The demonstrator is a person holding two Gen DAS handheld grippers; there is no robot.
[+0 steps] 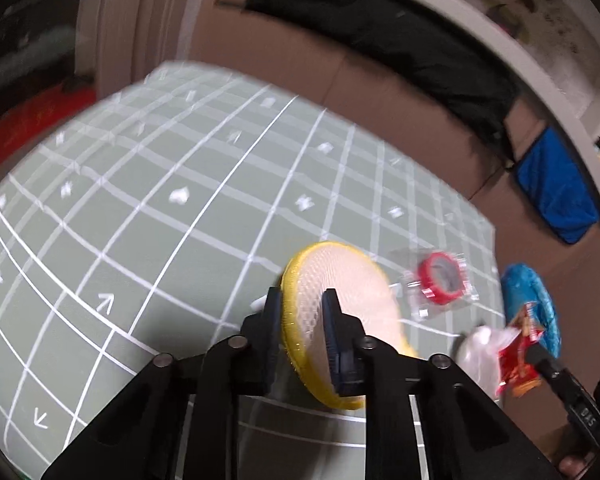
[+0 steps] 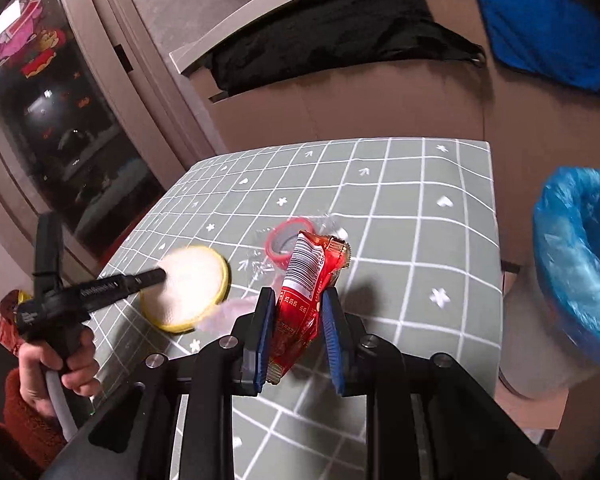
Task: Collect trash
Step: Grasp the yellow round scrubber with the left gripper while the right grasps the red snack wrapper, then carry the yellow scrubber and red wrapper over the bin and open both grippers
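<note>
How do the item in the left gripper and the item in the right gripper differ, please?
The left gripper holds a round yellow-rimmed mesh pad, tilted on edge; the right gripper holds a crumpled red wrapper with a barcode. The pad is stiff and disc-shaped; the wrapper is long and creased. Both are clamped between jaws above the table.

The tabletop (image 2: 420,208) wears a grey-green cloth ruled in a white grid, with small white hearts, stars and arrows printed in the squares. A red tape roll (image 1: 440,282) sealed in a clear wrapper (image 1: 466,298) lies flat on it near the right edge. Whether the yellow-rimmed round pad (image 2: 188,292) rests on the cloth or is lifted off it cannot be told.
</note>
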